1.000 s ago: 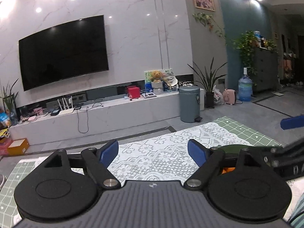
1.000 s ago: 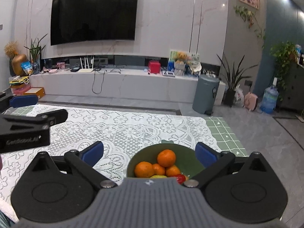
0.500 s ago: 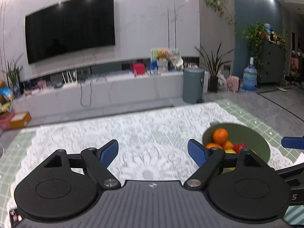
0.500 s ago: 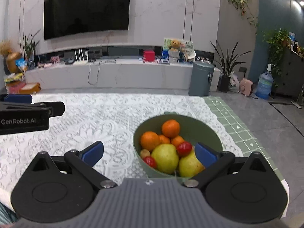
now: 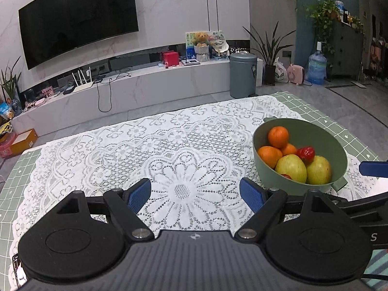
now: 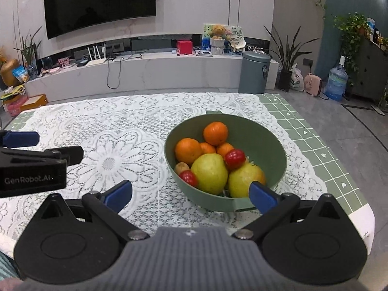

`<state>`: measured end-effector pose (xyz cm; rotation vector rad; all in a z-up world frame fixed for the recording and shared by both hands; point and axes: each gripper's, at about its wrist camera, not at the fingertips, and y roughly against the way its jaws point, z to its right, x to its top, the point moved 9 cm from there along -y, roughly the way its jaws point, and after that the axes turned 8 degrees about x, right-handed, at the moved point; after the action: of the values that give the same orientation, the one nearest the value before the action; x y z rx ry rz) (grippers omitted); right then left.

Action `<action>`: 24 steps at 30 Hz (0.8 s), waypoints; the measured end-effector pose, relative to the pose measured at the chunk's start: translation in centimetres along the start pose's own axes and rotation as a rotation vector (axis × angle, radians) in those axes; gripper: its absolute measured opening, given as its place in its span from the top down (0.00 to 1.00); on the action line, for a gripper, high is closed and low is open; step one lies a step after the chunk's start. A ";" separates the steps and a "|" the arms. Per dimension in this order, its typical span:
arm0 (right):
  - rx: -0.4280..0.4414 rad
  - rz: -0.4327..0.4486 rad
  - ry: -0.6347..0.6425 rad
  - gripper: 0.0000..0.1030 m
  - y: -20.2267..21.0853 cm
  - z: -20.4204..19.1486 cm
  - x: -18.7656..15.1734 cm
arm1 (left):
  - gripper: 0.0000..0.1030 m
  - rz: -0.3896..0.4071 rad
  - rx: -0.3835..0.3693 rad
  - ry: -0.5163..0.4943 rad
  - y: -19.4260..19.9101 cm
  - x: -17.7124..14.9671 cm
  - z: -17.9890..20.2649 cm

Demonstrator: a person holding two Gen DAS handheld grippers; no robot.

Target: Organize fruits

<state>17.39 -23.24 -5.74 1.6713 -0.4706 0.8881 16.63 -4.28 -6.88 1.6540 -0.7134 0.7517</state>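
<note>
Colours we see on the table

Green bowl (image 6: 266, 143), orange, yellow and red fruit; white floral lace cloth (image 5: 184, 160) over green grid mat (image 6: 312, 143).

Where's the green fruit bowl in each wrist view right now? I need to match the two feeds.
Left wrist: the green bowl sits at right of centre, beyond the right-hand fingertip of the left gripper.
Right wrist: the bowl sits just right of centre, straight ahead of the open right gripper.
Shared landmark: the grey pedal bin on the floor behind the table.
</note>
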 end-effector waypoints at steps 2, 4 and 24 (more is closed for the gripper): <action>-0.002 -0.004 -0.003 0.04 0.1 0.1 -0.1 | 0.06 -0.006 -0.001 0.000 -0.1 -0.1 0.0; -0.002 -0.005 -0.002 0.04 0.0 0.1 -0.1 | 0.06 -0.014 -0.003 0.001 -0.1 -0.2 0.0; -0.026 -0.009 0.019 0.04 -0.2 0.0 0.1 | 0.06 -0.038 -0.011 0.010 -0.1 -0.3 -0.4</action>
<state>17.58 -23.16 -5.76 1.6387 -0.4598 0.8872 16.49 -3.89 -7.07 1.6486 -0.6759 0.7274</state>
